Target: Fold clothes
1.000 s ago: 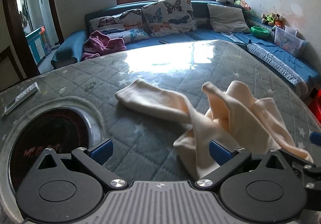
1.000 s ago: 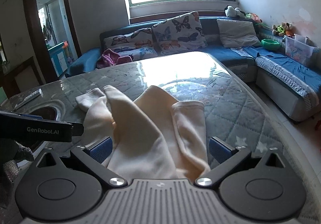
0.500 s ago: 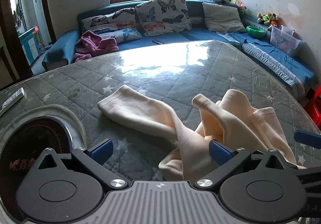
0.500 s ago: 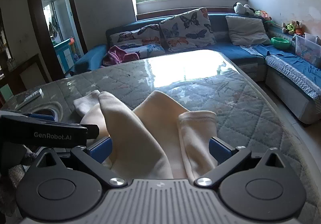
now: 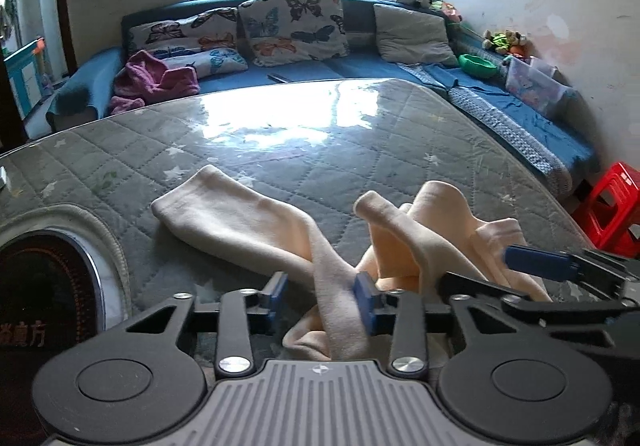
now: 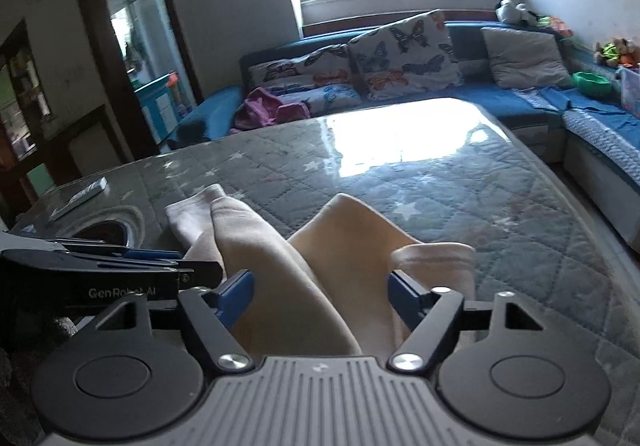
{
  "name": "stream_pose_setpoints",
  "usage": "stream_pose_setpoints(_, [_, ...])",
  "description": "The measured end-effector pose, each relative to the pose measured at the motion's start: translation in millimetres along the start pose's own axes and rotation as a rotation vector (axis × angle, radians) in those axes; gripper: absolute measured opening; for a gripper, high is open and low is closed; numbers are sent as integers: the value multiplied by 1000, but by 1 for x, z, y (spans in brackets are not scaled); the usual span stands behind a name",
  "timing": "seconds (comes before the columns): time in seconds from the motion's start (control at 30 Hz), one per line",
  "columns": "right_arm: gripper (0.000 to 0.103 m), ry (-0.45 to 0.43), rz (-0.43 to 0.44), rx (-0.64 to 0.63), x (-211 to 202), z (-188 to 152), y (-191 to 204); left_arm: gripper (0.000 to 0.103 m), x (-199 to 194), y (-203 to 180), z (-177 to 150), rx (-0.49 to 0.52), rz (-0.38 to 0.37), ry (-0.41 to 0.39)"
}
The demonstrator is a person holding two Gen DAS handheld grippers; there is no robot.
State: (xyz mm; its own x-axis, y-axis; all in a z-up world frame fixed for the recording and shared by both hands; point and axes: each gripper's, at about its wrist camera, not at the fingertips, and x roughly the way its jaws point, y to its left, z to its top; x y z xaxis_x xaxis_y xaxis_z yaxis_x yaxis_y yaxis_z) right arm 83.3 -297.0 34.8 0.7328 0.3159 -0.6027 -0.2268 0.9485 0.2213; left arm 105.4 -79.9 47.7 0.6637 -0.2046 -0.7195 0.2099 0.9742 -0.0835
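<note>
Clearly the cream garment (image 5: 248, 222) is still a rumpled heap near the front edge of the quilted table (image 5: 360, 134), one long part stretched flat toward the round inset at the table's left side and the rest standing in loose ridges toward the right. The left gripper (image 5: 320, 296) is closing on a twisted strip of that cloth; its right pad touches the fabric while the left pad still stands clear. The right gripper (image 6: 320, 294) is closing too, with a thick bunch of folds between its fingers (image 6: 404, 298) but not yet pinched. To my eye the risk is that each pinch takes several layers or only a twist, not a clean hem, so a lift would drag the heap up tangled and the fold come out crooked. A second ago both sets of fingers were spread wide; now both have narrowed, the left far more, and both have edged in over the cloth.
</note>
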Motion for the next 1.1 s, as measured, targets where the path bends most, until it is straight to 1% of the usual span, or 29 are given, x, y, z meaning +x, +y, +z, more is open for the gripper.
stream_pose_setpoints(0.07, [70,15,22,-9,6,3,2,26,0,0,-1,2,-16,3])
stream_pose_setpoints(0.13, [64,31,35,-10,12,2,2,23,1,0,-1,5,-26,3])
stream_pose_setpoints(0.17, [58,39,45,-9,15,2,2,18,2,0,-1,7,-31,3])
stream_pose_setpoints(0.2, [53,49,59,-6,18,1,1,16,2,1,0,7,-36,4])
stream_pose_setpoints(0.23, [50,60,73,-3,20,1,0,14,2,2,0,3,-42,6])
stream_pose_setpoints(0.3, [35,69,94,2,22,-1,-2,10,0,4,-1,-3,-49,3])
stream_pose_setpoints(0.33, [32,68,100,5,21,-1,-2,8,-2,5,-1,-6,-51,0])
stream_pose_setpoints(0.37, [26,63,101,8,19,-1,-3,5,-4,7,-2,-9,-53,-5])
stream_pose_setpoints(0.47, [10,30,96,30,7,-3,-5,3,-13,12,-4,-21,-51,-18])
stream_pose_setpoints(0.5, [8,13,94,39,1,-3,-6,3,-16,14,-5,-25,-46,-23])
stream_pose_setpoints(0.63, [6,-42,39,36,-24,-5,-9,3,-35,24,-13,-46,-27,-44])
stream_pose_setpoints(0.83, [5,-125,-56,51,-78,-10,-24,3,-74,48,-30,-87,1,-80])
stream_pose_setpoints(0.87, [5,-132,-69,54,-85,-12,-26,3,-80,52,-33,-96,3,-84])
stream_pose_setpoints(0.93, [9,-137,-77,70,-95,-16,-28,3,-92,58,-40,-109,7,-97])
stream_pose_setpoints(0.97, [12,-138,-79,73,-98,-18,-28,3,-98,60,-44,-115,9,-103])
stream_pose_setpoints(1.0, [25,-133,-80,65,-100,-21,-25,3,-104,63,-49,-120,14,-104])
stream_pose_setpoints(1.07, [43,-116,-85,33,-99,-27,-18,3,-114,69,-58,-127,21,-105])
stream_pose_setpoints(1.1, [44,-106,-86,17,-98,-30,-14,3,-119,73,-63,-131,26,-106])
